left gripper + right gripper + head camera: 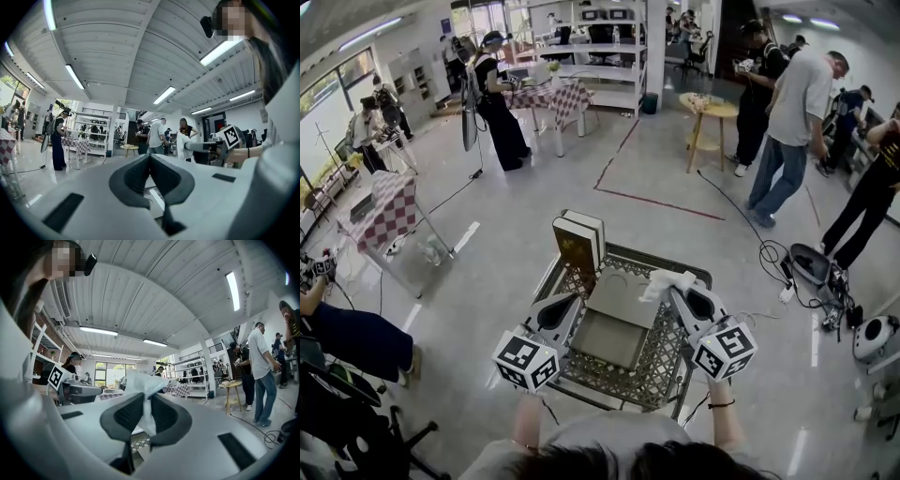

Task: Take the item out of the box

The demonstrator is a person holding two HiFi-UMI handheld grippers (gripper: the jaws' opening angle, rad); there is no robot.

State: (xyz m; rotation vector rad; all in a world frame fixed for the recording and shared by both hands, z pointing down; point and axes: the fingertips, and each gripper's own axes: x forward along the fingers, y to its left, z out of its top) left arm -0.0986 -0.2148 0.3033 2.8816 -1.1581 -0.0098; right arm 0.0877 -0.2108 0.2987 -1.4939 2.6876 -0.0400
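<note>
White tissue (140, 380) clamped | right gripper (144, 398) upturned | left gripper (150, 157) closed

The right gripper (144, 412) pinched a crumpled white tissue (143, 383) between its jaws, and the tissue stuck up above the pads. The left gripper (93, 391) lay level at the left, apart from it. At the right a person (261, 373) stood beside a round table (232, 386).

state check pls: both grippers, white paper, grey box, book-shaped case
left gripper: shut, empty.
right gripper: shut on white paper.
white paper: crumpled, pinched between the jaws.
grey box: flat on mesh table, looks open.
book-shaped case: standing upright at the table's far edge.
</note>
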